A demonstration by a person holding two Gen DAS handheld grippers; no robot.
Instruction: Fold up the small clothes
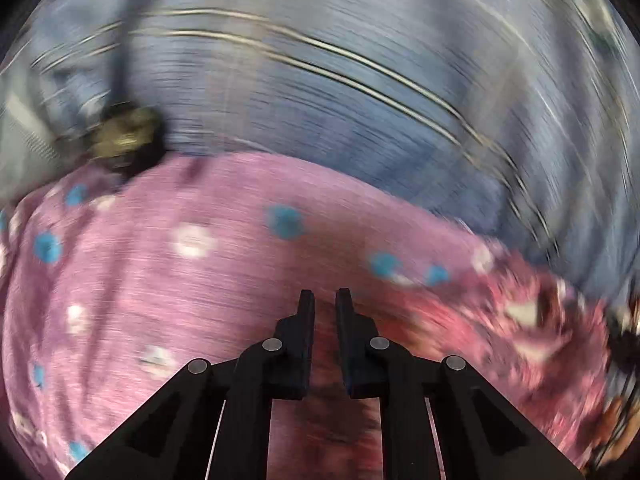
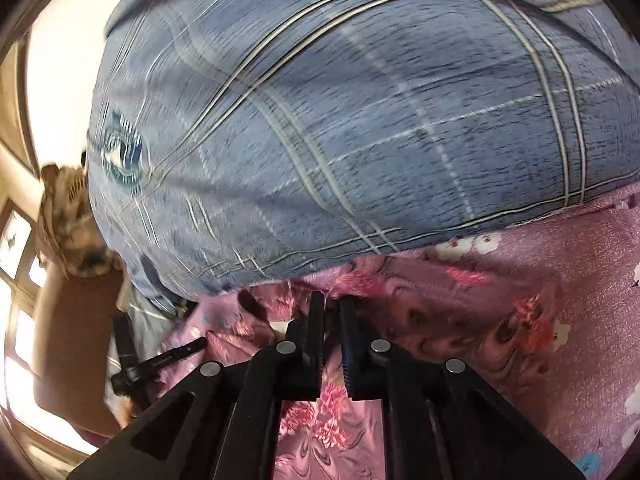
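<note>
Seeing two grippers, one pink garment, one blue plaid quilt | left gripper (image 1: 325, 300) jaws nearly together over pink dotted garment (image 1: 192, 288), can't tell if cloth is pinched, heavy blur | right gripper (image 2: 332, 304) clenched on floral pink fabric (image 2: 460, 320) at quilt (image 2: 360, 120) edge | garment lies against quilt

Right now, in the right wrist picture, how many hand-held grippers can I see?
2. The right hand-held gripper is at bottom centre, closed on the pink floral cloth. The left hand-held gripper shows only partly at lower left.
</note>
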